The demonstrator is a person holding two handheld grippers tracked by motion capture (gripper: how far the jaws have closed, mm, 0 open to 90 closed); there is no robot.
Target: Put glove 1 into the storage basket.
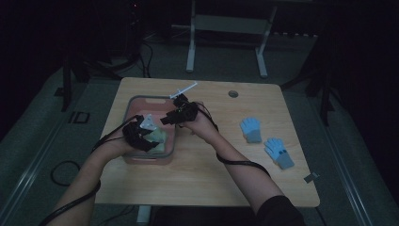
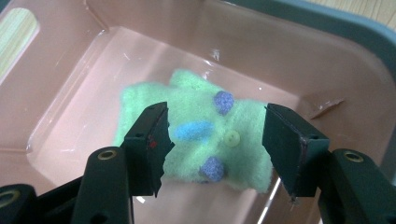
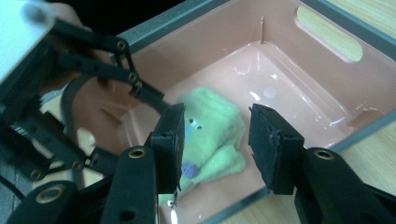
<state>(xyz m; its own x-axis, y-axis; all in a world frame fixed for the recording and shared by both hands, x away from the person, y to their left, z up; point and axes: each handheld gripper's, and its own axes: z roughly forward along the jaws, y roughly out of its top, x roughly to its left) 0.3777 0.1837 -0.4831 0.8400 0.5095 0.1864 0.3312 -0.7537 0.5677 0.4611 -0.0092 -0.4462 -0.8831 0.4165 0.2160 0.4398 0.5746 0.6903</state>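
Both grippers over the pink bin, green glove lying inside, nothing grasped.

Left gripper (image 2: 212, 140) released: jaws spread wide either side of the green glove (image 2: 205, 135), lower centre of the left gripper view, no clear contact with the fabric. Glove is light green fleece with blue and purple patches and a small button, folded, flat on the floor of the pink bin (image 2: 289, 51). Right gripper (image 3: 215, 140) also released, jaws apart above the near rim of the bin, glove (image 3: 212, 130) showing between them at frame centre. High view: bin (image 1: 133, 100) left of centre on the wooden table (image 1: 202, 174), both grippers over it; two blue gloves (image 1: 251, 128) (image 1: 278, 151) lie well apart at right; a white syringe-like item (image 1: 184, 89) lies just beyond the bin.
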